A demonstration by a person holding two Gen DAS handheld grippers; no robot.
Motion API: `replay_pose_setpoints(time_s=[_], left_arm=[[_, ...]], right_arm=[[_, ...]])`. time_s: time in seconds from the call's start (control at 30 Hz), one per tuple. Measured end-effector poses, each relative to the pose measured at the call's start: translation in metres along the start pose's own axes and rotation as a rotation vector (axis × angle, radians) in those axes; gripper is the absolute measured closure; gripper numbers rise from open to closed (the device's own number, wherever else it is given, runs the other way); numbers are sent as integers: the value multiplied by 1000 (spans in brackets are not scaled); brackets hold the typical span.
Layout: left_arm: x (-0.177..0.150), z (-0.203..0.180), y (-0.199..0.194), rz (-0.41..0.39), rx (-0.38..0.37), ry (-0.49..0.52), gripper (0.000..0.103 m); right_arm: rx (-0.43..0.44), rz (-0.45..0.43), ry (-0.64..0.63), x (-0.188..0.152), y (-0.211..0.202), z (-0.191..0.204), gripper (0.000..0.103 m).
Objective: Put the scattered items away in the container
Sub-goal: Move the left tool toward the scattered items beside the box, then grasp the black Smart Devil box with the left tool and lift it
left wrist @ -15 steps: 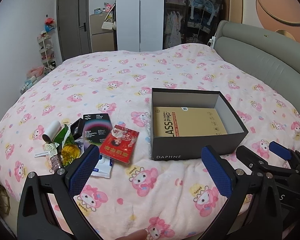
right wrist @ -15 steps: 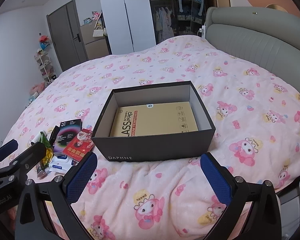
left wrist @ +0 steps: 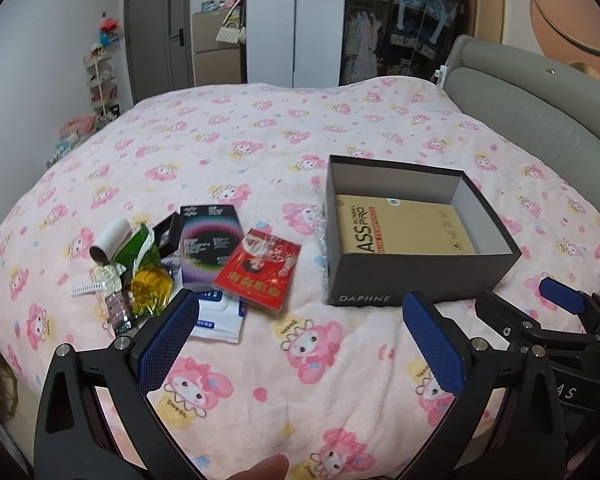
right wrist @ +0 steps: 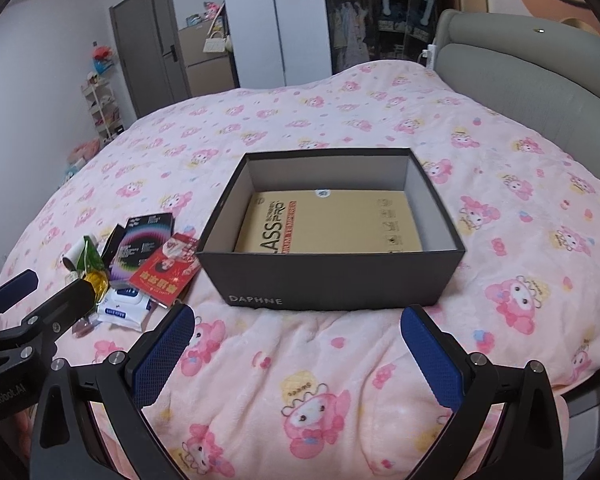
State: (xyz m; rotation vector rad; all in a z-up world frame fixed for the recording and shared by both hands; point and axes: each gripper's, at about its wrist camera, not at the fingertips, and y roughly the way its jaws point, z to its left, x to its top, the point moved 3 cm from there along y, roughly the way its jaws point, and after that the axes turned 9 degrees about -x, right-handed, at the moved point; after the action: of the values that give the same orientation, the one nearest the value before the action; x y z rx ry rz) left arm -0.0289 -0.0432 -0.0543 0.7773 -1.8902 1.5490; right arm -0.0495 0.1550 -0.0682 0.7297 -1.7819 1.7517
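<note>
A dark open box marked DAPHNE sits on the bed with a tan flat package inside. Left of it lies a pile: a red packet, a black printed box, a white wipes pack, a yellow wrapper, a green wrapper and a white roll. My left gripper is open and empty, near the pile's front. My right gripper is open and empty in front of the box.
The bed carries a pink cartoon-print blanket. A grey padded headboard runs along the right. A shelf rack, a door and wardrobes stand beyond the far edge. The right gripper also shows in the left wrist view.
The left gripper has shifted slightly left toward the pile. The right view is nearly the same. Nothing was picked up.
</note>
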Motion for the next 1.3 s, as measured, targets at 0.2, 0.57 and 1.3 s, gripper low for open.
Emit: replay_pose_setpoints(time_s=[0.2,0.57,1.3], left_arm=[[-24,52,21,64,-49,-117,1],[-66,150,61,119,20,-358,33],[-15,204,161,81,-114,-491,45]], right_arm=[[59,9,-103,2,21,39,0],[274,129,-291,-9,93,145,24],[329,276,-326,-19,178,213,67]])
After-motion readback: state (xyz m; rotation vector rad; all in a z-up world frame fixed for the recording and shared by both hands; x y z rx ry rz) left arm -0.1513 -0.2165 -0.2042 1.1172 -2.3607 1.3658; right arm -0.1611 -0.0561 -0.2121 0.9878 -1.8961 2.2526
